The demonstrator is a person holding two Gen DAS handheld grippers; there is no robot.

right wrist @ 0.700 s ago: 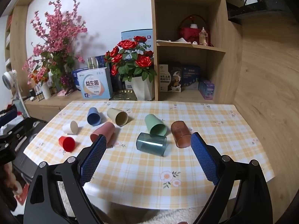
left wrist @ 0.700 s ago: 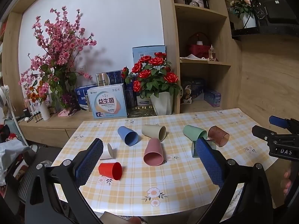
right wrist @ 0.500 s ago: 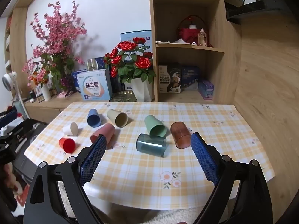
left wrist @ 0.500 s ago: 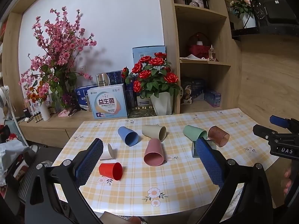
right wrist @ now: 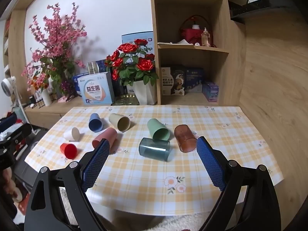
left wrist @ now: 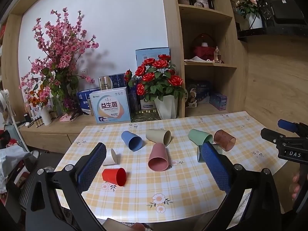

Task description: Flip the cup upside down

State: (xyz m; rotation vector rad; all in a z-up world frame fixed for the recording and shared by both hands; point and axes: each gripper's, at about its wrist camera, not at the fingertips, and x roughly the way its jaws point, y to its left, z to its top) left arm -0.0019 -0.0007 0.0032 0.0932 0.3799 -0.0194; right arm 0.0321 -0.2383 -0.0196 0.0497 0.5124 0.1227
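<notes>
Several cups lie on their sides on the checked table point(left wrist: 173, 192): red point(left wrist: 114, 176), white point(left wrist: 110, 156), blue point(left wrist: 131, 140), beige point(left wrist: 158, 136), pink point(left wrist: 158, 157), green point(left wrist: 200, 137), clear brown point(left wrist: 224, 140) and grey-blue, partly hidden behind my finger. My left gripper point(left wrist: 154, 165) is open and empty above the near edge. My right gripper point(right wrist: 153, 160) is open and empty, in front of the grey-blue cup point(right wrist: 154, 149), with the brown cup point(right wrist: 184, 138), green cup point(right wrist: 158, 130) and pink cup point(right wrist: 105, 137) beyond.
A white pot of red roses point(left wrist: 166, 106), a labelled box point(left wrist: 110, 107) and a vase of pink blossom point(left wrist: 45, 115) stand on the sideboard behind the table. A wooden shelf unit point(right wrist: 192, 48) rises at the back right. The right gripper shows at the left view's right edge point(left wrist: 288, 144).
The right wrist view has moved slightly closer to the table, toward the grey-blue cup. The left gripper has barely moved. No cup has moved.
</notes>
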